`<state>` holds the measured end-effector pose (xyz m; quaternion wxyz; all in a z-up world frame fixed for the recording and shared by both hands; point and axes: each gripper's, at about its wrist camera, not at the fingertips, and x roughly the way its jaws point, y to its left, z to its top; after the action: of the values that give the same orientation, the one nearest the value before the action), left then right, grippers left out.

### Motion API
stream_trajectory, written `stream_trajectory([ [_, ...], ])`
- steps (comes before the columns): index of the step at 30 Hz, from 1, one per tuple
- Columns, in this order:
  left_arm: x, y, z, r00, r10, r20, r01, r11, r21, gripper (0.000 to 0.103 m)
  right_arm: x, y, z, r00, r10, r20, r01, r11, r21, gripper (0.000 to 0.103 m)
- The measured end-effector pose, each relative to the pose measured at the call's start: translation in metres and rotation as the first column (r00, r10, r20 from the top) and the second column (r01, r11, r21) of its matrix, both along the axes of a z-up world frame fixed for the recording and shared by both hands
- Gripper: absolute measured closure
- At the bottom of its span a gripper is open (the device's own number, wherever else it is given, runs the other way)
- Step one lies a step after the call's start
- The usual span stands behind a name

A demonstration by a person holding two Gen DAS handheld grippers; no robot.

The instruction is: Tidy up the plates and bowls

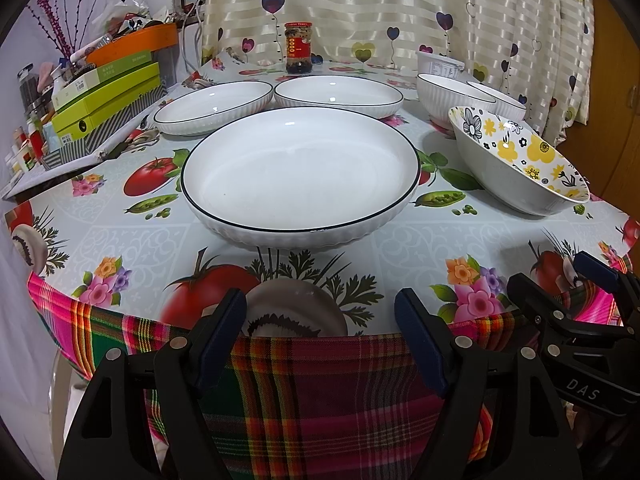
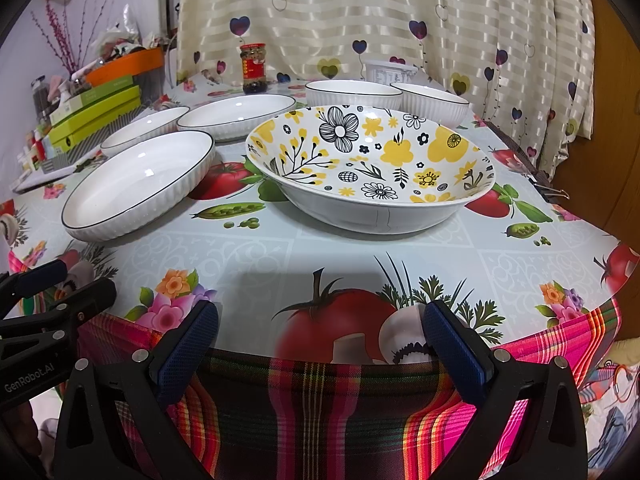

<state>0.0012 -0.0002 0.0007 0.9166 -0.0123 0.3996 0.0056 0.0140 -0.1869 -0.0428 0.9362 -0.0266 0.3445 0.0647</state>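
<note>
Three white plates with dark rims sit on the counter (image 1: 120, 240): the nearest plate (image 1: 300, 176) lies straight ahead of the left gripper (image 1: 320, 340), and the far-left plate (image 1: 212, 108) and far-right plate (image 1: 338, 96) rest side by side beyond it, nearly touching. Three bowls stand off to the right of those jaws. One flowered bowl (image 2: 370, 164), yellow and black inside, lies straight ahead of the right gripper (image 2: 320, 356), just beside the nearest plate. Two white ribbed bowls, the left ribbed bowl (image 2: 354, 94) and the right ribbed bowl (image 2: 434, 104), stand close together behind it.

All six pieces sit upright, mouths up; being round, none shows a long axis. In the left wrist view the flowered bowl looks tilted, though lens curve may account for that.

Both pairs of jaws are spread wide with nothing between them, held before the counter's near edge over plaid cloth (image 2: 320, 420).

One jar (image 1: 298, 48) with a red label stands far ahead, before a heart-print curtain (image 1: 360, 12). Green boxes (image 1: 108, 100) are stacked far to the left.
</note>
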Motion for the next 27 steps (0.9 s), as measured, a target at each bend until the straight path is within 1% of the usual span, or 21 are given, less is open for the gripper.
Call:
stream_trajectory([
  [27, -0.0006, 0.0015, 0.0018, 1.000, 0.000, 0.004, 0.000, 1.000, 0.001, 0.026, -0.0012, 0.0000, -0.0003, 1.000, 0.000, 0.002, 0.000, 1.000, 0.000, 0.000],
])
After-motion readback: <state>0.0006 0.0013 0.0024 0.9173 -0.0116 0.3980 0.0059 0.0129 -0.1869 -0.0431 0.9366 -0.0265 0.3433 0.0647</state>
